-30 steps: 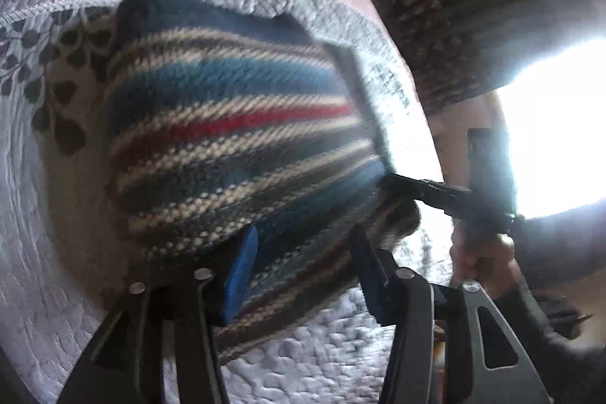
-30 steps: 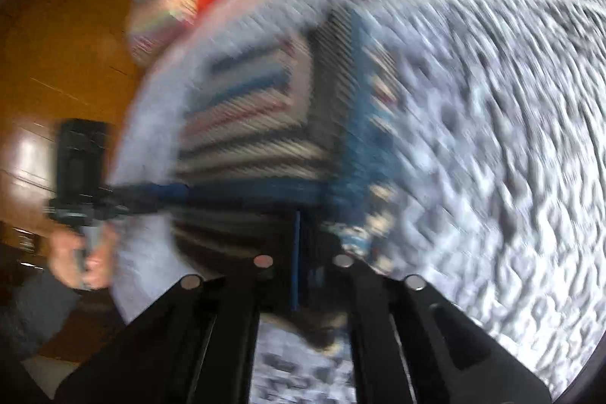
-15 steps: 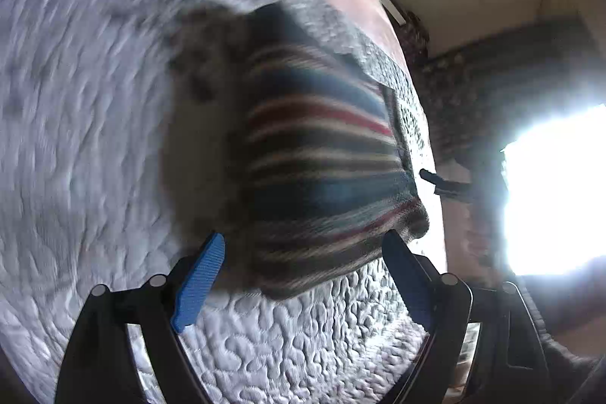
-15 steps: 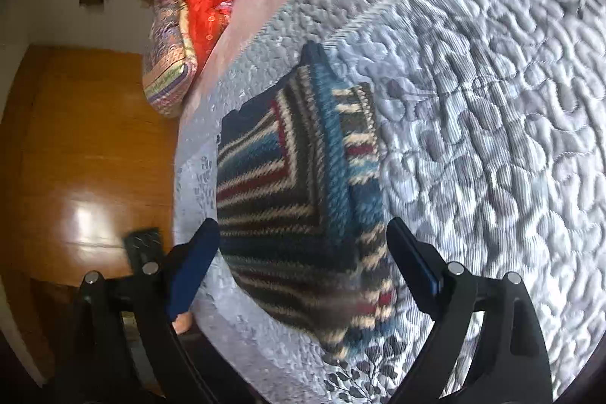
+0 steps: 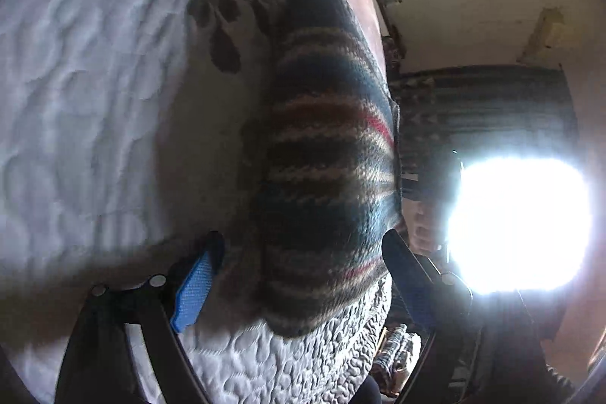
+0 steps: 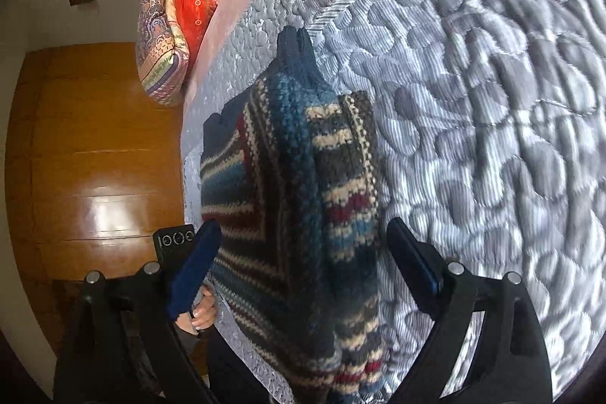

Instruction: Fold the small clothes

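Both your grippers have let go since a second ago: back then the right one was pinched shut at the sweater's edge and the left sat narrow against the knit; half a second ago both had already spread. Now your left gripper (image 5: 299, 267) stands wide, its blue pad (image 5: 191, 290) left of the sweater (image 5: 325, 177) and the other finger at its right edge; whether either touches the knit you cannot tell, the view being soft. The striped sweater lies folded on the quilt (image 5: 75, 101), close to the bed's edge. Your right gripper (image 6: 301, 252) is equally wide, its fingers (image 6: 195, 264) straddling the sweater (image 6: 295, 184) with nothing held. The quilt (image 6: 473, 101) spreads to the right.
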